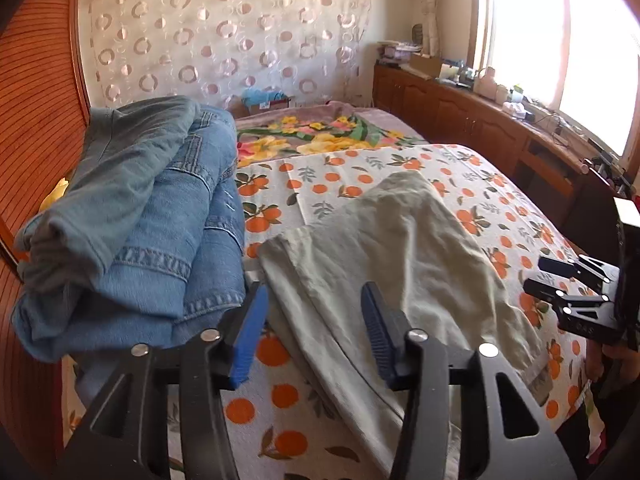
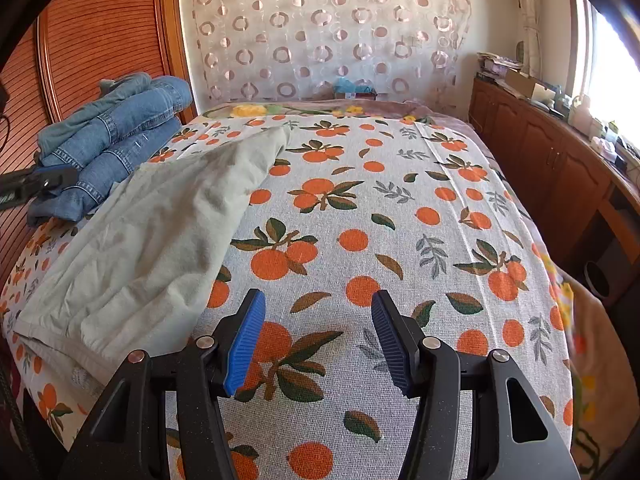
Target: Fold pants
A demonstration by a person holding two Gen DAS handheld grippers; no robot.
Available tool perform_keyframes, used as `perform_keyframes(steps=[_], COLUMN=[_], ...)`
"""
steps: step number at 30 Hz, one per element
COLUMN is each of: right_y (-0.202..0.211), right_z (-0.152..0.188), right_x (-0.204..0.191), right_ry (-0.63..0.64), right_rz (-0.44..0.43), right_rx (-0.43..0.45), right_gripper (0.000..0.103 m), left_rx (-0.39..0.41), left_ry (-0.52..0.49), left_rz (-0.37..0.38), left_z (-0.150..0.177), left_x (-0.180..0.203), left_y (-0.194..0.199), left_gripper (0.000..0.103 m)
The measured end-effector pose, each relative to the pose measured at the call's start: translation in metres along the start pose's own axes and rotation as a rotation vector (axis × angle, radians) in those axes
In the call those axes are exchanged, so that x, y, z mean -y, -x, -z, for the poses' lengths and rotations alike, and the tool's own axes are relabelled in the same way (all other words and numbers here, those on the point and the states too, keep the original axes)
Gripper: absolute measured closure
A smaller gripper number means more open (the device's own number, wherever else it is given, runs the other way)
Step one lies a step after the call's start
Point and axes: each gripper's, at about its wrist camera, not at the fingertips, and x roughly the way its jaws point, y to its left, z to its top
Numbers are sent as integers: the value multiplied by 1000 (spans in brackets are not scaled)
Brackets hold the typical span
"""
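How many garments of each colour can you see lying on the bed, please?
Pale green pants, spread on the orange-print sheet: 1
Blue denim pieces in the folded pile: at least 2, the exact number hidden by the folds
Grey-green garment on top of that pile: 1
Total: at least 4

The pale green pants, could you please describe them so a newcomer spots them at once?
Find the bed with the orange-print sheet. On its left half lie the pale green pants, spread flat beside a stack of jeans. Unlike the blue denim, they are plain, light and unfolded.
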Motion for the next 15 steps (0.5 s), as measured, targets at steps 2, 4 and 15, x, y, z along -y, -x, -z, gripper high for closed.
perform_keyframes(steps=[2,4,15], right_y=[0,0,3], right_z=[0,0,0], right_x=[0,0,-4], right_ry=[2,0,29], right_rz=[1,-1,-15], right_rx=[-1,-3,4], right_gripper=[46,46,46], left_rx=[7,11,-35], left_ry=[3,3,4], left_rz=[17,31,44], left_z=[9,16,52], left_x=[4,9,21], left_y=[3,5,-8], left_gripper=[44,42,42])
